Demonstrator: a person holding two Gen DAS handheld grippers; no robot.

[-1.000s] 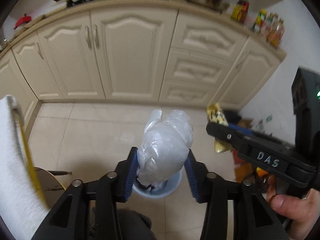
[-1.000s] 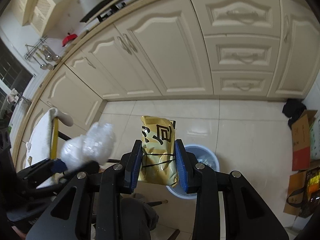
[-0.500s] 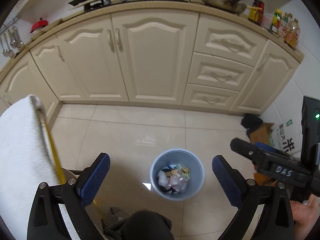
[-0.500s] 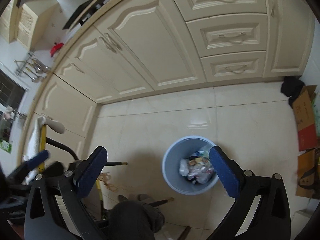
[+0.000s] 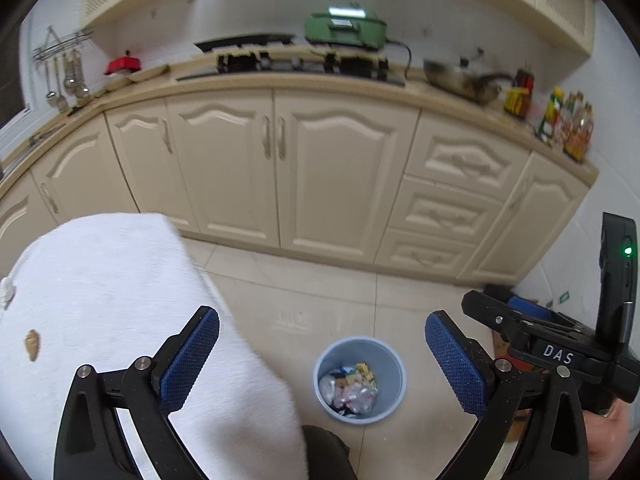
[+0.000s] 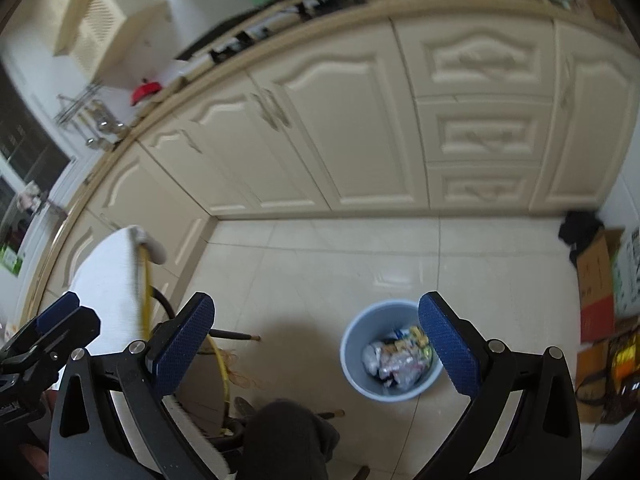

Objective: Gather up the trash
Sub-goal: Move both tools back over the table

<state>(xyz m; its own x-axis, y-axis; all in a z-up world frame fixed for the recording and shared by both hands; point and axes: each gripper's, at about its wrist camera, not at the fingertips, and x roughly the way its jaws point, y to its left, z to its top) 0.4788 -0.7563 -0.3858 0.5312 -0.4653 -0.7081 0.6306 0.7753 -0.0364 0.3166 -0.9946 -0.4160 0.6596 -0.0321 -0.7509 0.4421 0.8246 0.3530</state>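
Observation:
A light blue trash bin (image 5: 394,364) stands on the tiled floor and holds crumpled wrappers and plastic (image 5: 352,386). It also shows in the right wrist view (image 6: 354,350) with the same trash (image 6: 398,358) inside. My left gripper (image 5: 322,358) is open and empty, high above the bin. My right gripper (image 6: 316,344) is open and empty, also above the bin. A small brown scrap (image 5: 33,344) lies on the white-covered table (image 5: 100,280) at the left.
Cream kitchen cabinets (image 5: 328,176) run along the back, with a stove and pan on the counter. Cardboard boxes (image 6: 600,280) and a dark bag stand at the right wall. The table's edge (image 6: 116,280) is at the left.
Both grippers opened and dropped the plastic bag and the gold wrapper into the bin. Both have since risen and tilted up, with the left one now partly over the table.

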